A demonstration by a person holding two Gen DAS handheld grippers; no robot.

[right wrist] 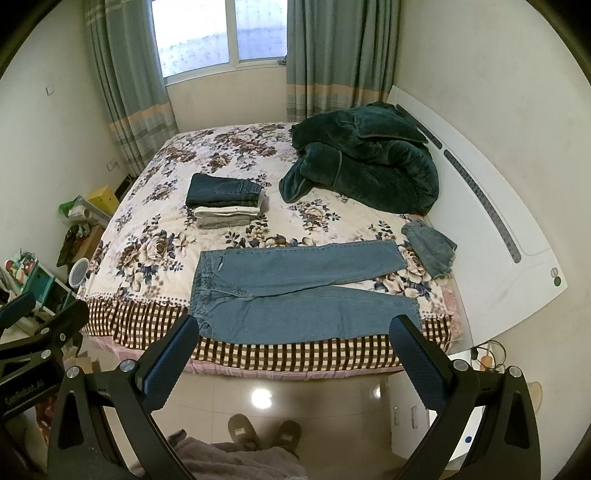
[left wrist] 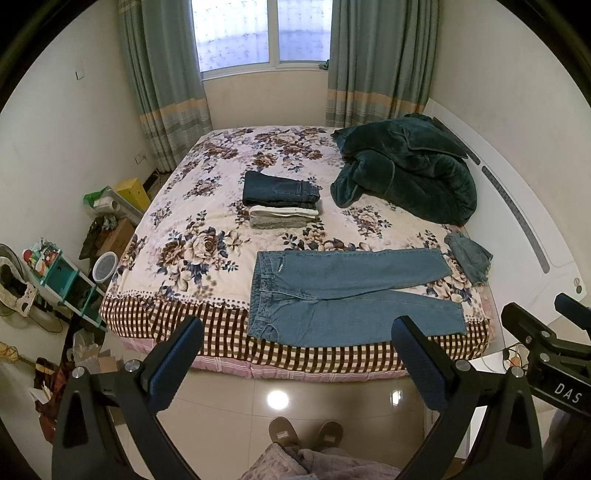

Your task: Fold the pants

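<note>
white letters "das" are showing on the black body of the right gripper, poking into the left wrist view from the right edge. on the left gripper, seen at the left edge of the right wrist view, pale lettering is running along its black side, too warped to read for sure. nothing else is carrying readable writing.

Soft daylight from the window, lamp glare on the floor, strong fisheye bending at edges.
</note>
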